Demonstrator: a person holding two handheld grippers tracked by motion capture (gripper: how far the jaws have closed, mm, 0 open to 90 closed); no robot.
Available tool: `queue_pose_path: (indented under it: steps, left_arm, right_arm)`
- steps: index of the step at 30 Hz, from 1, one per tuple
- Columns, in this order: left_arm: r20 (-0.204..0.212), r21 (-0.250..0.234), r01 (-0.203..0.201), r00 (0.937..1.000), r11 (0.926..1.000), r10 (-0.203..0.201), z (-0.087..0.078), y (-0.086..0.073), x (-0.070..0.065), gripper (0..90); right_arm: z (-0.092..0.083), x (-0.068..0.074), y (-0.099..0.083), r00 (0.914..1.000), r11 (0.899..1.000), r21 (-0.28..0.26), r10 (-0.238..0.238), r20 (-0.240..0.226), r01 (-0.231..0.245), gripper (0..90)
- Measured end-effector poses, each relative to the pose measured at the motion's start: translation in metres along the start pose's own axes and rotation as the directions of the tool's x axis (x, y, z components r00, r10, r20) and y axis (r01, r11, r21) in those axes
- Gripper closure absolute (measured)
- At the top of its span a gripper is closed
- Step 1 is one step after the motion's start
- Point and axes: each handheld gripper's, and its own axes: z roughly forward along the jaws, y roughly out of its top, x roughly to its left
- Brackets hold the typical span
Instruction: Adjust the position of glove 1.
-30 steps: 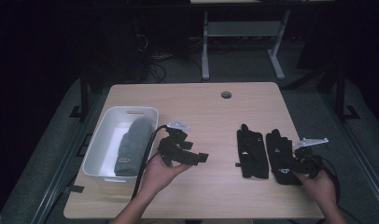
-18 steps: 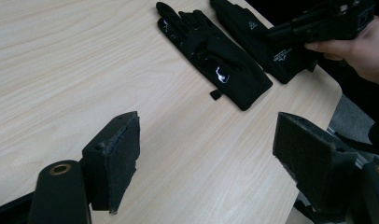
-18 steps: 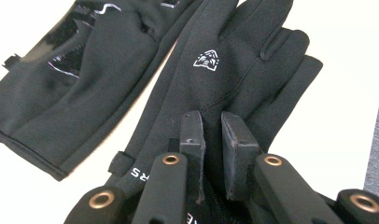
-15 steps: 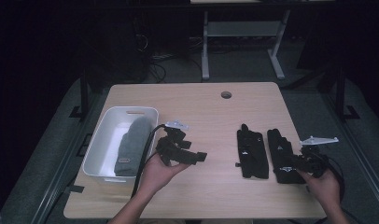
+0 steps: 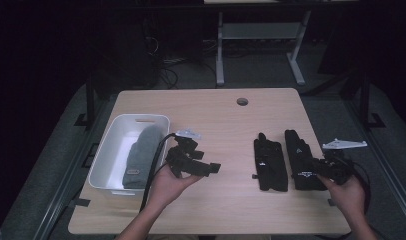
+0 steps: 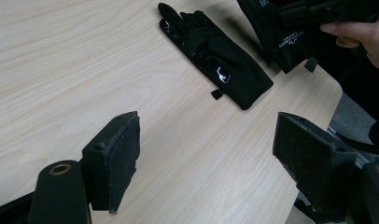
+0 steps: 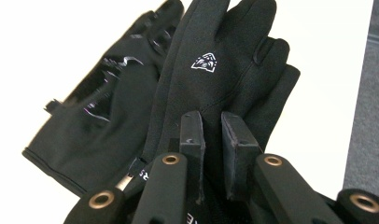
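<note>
Shadow covers the tabletop's [image 5: 211, 112] near right corner in the high view, so the right gripper [image 5: 327, 169] blurs into the black glove [image 5: 300, 159] beneath it. The right gripper view is clearer: its jaws are pinched nearly together on that glove's cuff [image 7: 211, 177]. A second glove [image 5: 270, 161] lies flat just beside it. The left gripper [image 6: 206, 154] hovers toward the near edge, jaws wide apart, holding nothing. A white bin [image 5: 107, 155] with grey cloth sits by the left edge.

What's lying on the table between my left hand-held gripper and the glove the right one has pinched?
The second black glove, flat on the wood, apart from the left hand-held gripper and beside the pinched glove; the high view shows it.
</note>
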Motion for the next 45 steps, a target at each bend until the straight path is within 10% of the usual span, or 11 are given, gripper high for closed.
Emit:
queue_pose_path:
  steps: [23, 38, 45]
  left_arm:
    - [-0.002, 0.001, 0.001, 1.0, 1.0, -0.001, -0.001, -0.003, 0.002, 22.9]
    - [0.002, 0.022, 0.008, 1.0, 0.9997, -0.008, 0.007, -0.007, 0.002, 22.9]
    - [0.013, 0.036, 0.007, 0.9999, 0.9993, -0.008, 0.018, -0.007, -0.001, 22.9]
  right_arm:
    - [0.017, 0.048, 0.028, 0.9937, 0.997, -0.027, -0.076, -0.082, 0.074, 79.7]
    - [0.048, 0.06, 0.024, 0.9961, 1.0, 0.004, -0.02, -0.086, 0.02, 78.6]
    - [0.051, 0.056, 0.017, 0.9934, 1.0, -0.004, 0.013, -0.114, -0.014, 58.2]
